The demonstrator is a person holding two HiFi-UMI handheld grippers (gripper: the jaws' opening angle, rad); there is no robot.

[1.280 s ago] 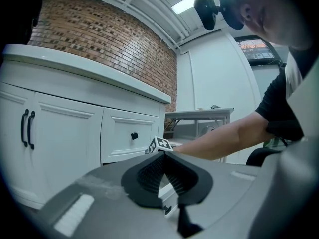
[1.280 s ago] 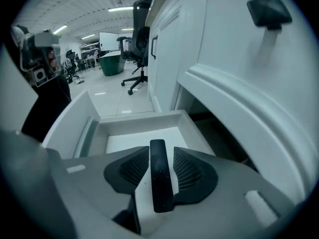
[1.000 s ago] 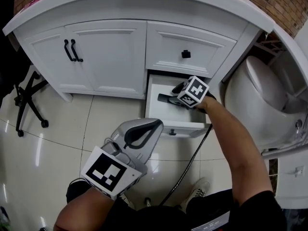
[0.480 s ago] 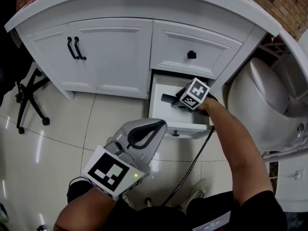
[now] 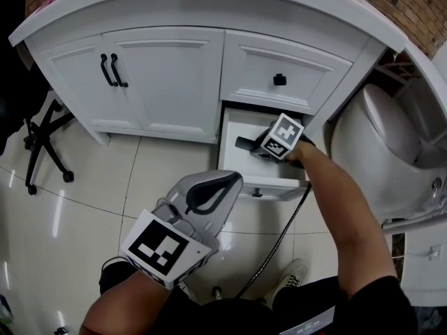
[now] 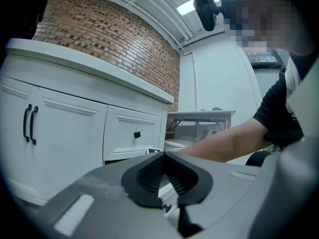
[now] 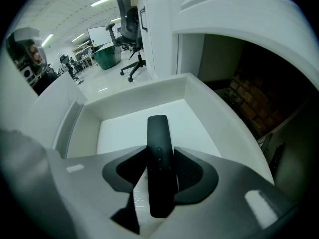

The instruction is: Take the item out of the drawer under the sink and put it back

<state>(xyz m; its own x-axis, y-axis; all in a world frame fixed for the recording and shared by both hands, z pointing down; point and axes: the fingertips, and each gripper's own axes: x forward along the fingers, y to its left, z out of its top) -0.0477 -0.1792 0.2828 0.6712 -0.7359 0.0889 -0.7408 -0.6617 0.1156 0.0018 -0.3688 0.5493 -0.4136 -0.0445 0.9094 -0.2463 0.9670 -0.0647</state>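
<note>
The black remote [image 7: 159, 153] lies long-ways in the open white drawer [image 7: 149, 86], under the sink top. It points toward the back of the drawer. The right gripper [image 7: 159, 152] is down in the drawer with the remote between its two jaws. The jaws are closing in, and the dark pads [image 7: 187, 168] are right beside the remote's long sides, but they do not look to be squeezing it. In the head view, one end of the remote [image 5: 246, 144] pokes out past the right gripper [image 5: 260, 147].

The left gripper [image 5: 213, 187] hangs in the air in front of the drawer, over the shiny floor [image 5: 84, 187]. Its jaws meet at the tips and it has nothing in it.

Above the open drawer is a shut drawer [image 5: 279, 65] with a small black knob. To the left are two white cabinet doors [image 5: 160, 75] with black handles. A toilet [image 5: 377, 138] stands to the right.
</note>
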